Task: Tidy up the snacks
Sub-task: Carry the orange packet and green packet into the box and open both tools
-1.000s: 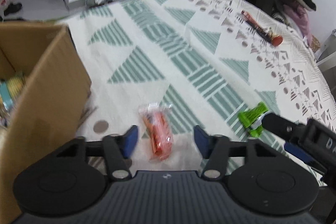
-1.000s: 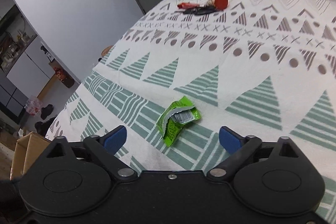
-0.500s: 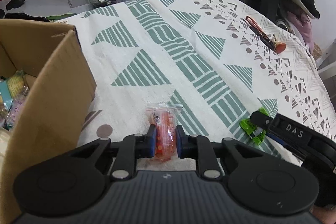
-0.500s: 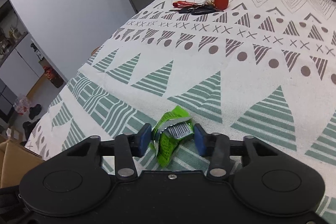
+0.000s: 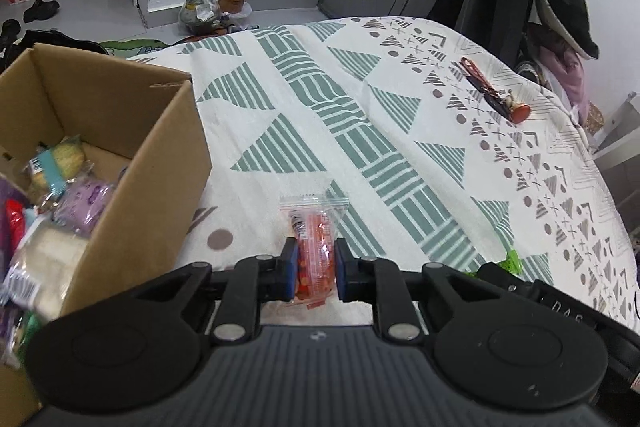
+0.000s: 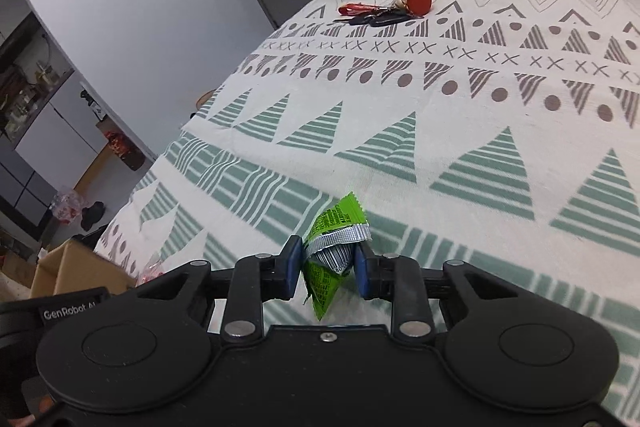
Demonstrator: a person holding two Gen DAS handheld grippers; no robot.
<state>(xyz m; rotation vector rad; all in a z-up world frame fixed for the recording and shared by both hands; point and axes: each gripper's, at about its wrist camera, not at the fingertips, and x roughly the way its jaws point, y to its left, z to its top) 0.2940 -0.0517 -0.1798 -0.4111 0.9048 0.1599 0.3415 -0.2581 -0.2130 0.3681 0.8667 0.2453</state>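
At lower centre, the left tool (image 5: 315, 269) grips an orange snack packet (image 5: 314, 247). The right tool (image 6: 327, 267) pinches a green packet (image 6: 332, 247), seemingly crumpled. A cardboard box (image 5: 160, 163) sits at left.

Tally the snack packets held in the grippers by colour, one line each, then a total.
Orange packet, in the left gripper: 1
Green packet, in the right gripper: 1
Total: 2

Orange snack packet (image 5: 315, 251), green snack packet (image 6: 330, 259), teal-and-white geometric-patterned cloth (image 5: 360, 147).
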